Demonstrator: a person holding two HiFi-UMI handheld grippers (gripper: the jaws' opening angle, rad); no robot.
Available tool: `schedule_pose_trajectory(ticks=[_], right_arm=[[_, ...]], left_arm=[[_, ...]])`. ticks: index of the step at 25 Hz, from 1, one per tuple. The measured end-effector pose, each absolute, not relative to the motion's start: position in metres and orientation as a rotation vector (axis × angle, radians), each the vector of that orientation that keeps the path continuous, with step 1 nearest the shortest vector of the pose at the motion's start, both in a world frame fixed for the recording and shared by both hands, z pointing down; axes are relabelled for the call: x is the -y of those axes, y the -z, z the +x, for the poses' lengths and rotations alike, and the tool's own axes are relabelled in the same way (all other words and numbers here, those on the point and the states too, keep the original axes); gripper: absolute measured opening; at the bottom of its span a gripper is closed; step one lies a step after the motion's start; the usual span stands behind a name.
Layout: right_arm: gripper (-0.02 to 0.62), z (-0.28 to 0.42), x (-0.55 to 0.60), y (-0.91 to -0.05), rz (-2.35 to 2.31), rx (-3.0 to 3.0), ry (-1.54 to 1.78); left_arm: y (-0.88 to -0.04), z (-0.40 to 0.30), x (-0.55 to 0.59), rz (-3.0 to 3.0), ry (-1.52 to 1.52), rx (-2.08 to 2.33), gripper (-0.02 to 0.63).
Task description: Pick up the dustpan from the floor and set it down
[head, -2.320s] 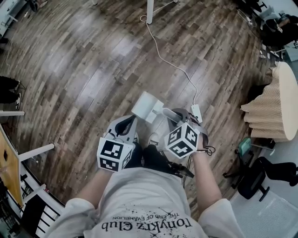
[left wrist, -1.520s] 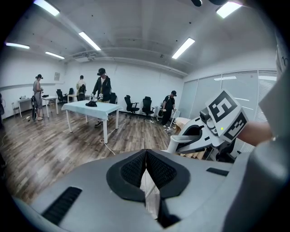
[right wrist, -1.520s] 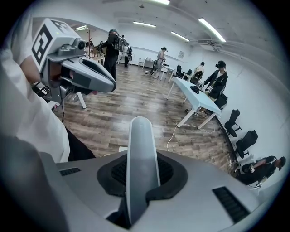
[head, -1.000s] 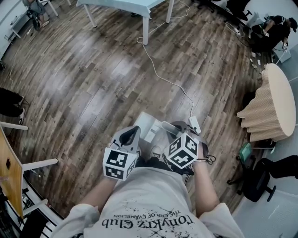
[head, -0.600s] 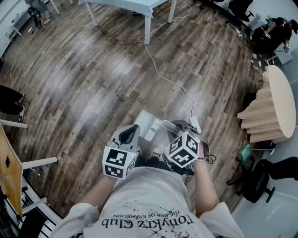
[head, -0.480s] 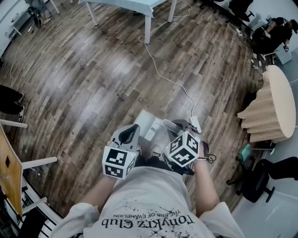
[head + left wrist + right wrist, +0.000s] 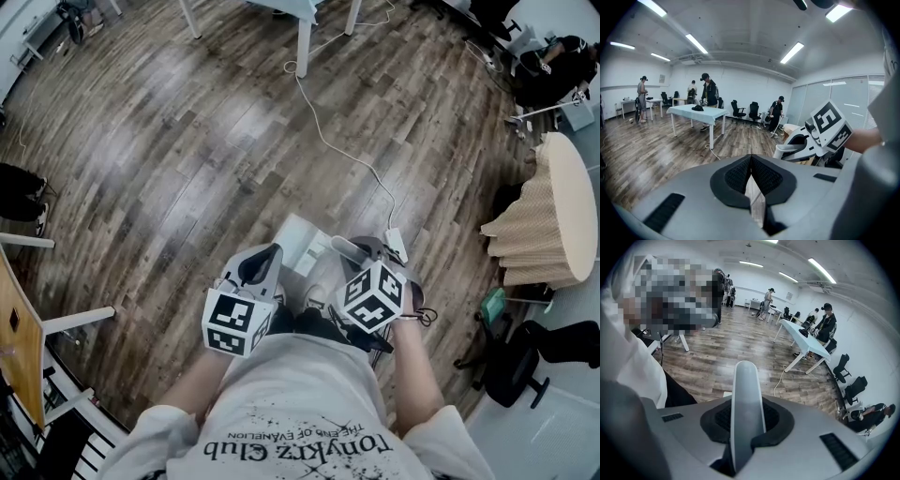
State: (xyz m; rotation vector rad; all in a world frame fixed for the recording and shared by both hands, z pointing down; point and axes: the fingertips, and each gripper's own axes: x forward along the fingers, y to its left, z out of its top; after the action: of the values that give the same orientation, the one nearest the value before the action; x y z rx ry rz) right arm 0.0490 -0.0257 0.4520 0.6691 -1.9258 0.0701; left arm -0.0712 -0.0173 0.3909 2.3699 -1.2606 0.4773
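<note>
The dustpan has a pale grey handle (image 7: 746,394) and a white pan (image 7: 300,246). My right gripper (image 7: 746,422) is shut on that handle, which sticks out forward between its dark pads. In the head view the right gripper (image 7: 360,253) is just in front of my body, with the pan hanging at its left over the wood floor. I cannot tell whether the pan touches the floor. My left gripper (image 7: 751,165) is shut with nothing in it, its pads meeting at the tips. It sits beside the pan's left edge, left gripper (image 7: 265,259).
A white cable (image 7: 330,131) runs across the floor to a power strip (image 7: 397,246). A table leg (image 7: 304,42) stands far ahead. A round beige table (image 7: 553,211) and a dark office chair (image 7: 520,361) are at the right, white furniture legs (image 7: 70,322) at the left. Several people stand across the room.
The head view has tipped a little, so the far table has slid toward the top edge. Both grippers and the dustpan keep their places.
</note>
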Motion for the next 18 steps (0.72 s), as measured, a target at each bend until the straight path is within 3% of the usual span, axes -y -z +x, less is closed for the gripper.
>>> schedule_pose_trajectory(ticks=[18], right_arm=[[0.072,0.046,0.053,-0.497,0.667,1.915,-0.084]], left_arm=[[-0.428,-0.087,0.047,2.3,-0.518,1.252,0.023]])
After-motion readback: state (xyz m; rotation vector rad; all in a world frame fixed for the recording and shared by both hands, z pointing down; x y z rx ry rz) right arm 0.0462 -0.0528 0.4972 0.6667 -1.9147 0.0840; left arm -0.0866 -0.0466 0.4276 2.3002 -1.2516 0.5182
